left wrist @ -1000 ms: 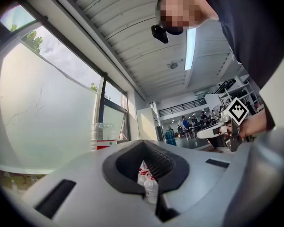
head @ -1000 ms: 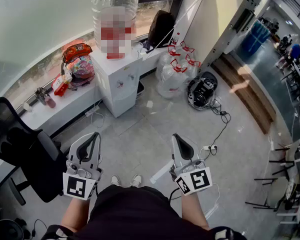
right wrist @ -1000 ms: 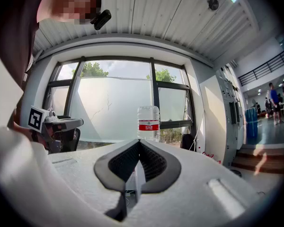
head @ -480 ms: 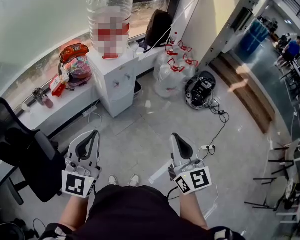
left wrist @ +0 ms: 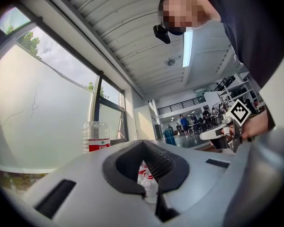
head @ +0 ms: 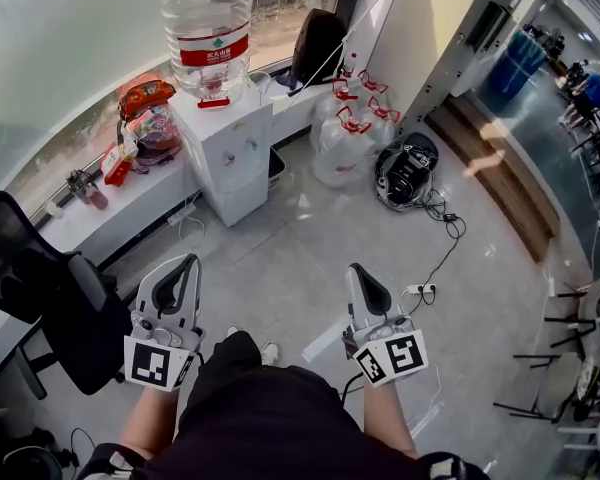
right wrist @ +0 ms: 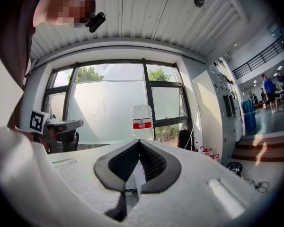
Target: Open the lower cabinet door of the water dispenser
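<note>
Lower cabinet door (head: 248,190) of water dispenser (head: 216,143): closed, at far edge of floor (head: 280,253), against window ledge (head: 130,203). Well apart from it, left gripper (head: 186,264) and right gripper (head: 356,270), fingers pressed together, holding nothing.

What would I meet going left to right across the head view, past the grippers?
Black office chair → colourful bag → water dispenser → spare water jugs → black helmet.

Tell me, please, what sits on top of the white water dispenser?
A large clear bottle with a red label stands on the water dispenser; its mouth, at the joint, cannot be seen.
</note>
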Available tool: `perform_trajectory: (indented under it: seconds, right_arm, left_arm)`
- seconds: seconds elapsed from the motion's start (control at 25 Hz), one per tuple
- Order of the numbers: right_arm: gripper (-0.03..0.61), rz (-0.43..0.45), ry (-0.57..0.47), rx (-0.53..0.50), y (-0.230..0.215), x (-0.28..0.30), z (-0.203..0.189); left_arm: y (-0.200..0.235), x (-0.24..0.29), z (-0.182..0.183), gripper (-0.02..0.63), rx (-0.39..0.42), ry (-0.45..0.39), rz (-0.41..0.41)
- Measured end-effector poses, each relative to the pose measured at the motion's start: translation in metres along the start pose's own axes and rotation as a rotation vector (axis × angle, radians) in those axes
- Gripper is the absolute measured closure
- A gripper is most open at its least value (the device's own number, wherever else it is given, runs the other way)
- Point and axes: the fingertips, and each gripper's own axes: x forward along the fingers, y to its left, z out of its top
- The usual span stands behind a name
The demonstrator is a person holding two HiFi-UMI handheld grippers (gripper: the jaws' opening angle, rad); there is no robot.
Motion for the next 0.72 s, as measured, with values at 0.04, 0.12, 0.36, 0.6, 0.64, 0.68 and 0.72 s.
perform_trajectory:
  seconds: [0.04,0.12,0.36,0.6,0.64,0.68,0.72]
  right_arm:
    - [0.574,0.002,0.005,0.004,-0.001,-0.001,-0.003]
    - [0.574,0.006,0.012,0.009,-0.004,0.002,-0.006]
    - [0.574,0.023,0.02,0.007,-0.018,0.023,-0.011]
    - [0.574,0.011,0.028,-0.001,-0.048,0.069,-0.01]
    - [0.574,0.01,0.032,-0.005,-0.054,0.079,-0.01]
    - [0.574,0.007,0.039,-0.009,-0.061,0.089,-0.009]
    - [0.574,0.004,0.047,-0.011,-0.069,0.1,-0.009]
  left_arm:
    - [-0.001,0.0,-0.002,0.606,-0.002,0.006,0.001]
    - [0.0,0.003,-0.004,0.606,-0.004,0.013,0.005]
    - [0.006,0.022,-0.017,0.606,-0.005,0.026,0.015]
    - [0.029,0.077,-0.034,0.606,-0.02,0.011,-0.006]
    - [0.036,0.089,-0.037,0.606,-0.022,0.009,-0.005]
    - [0.042,0.101,-0.04,0.606,-0.028,0.006,-0.004]
    - [0.048,0.114,-0.043,0.606,-0.035,0.004,-0.004]
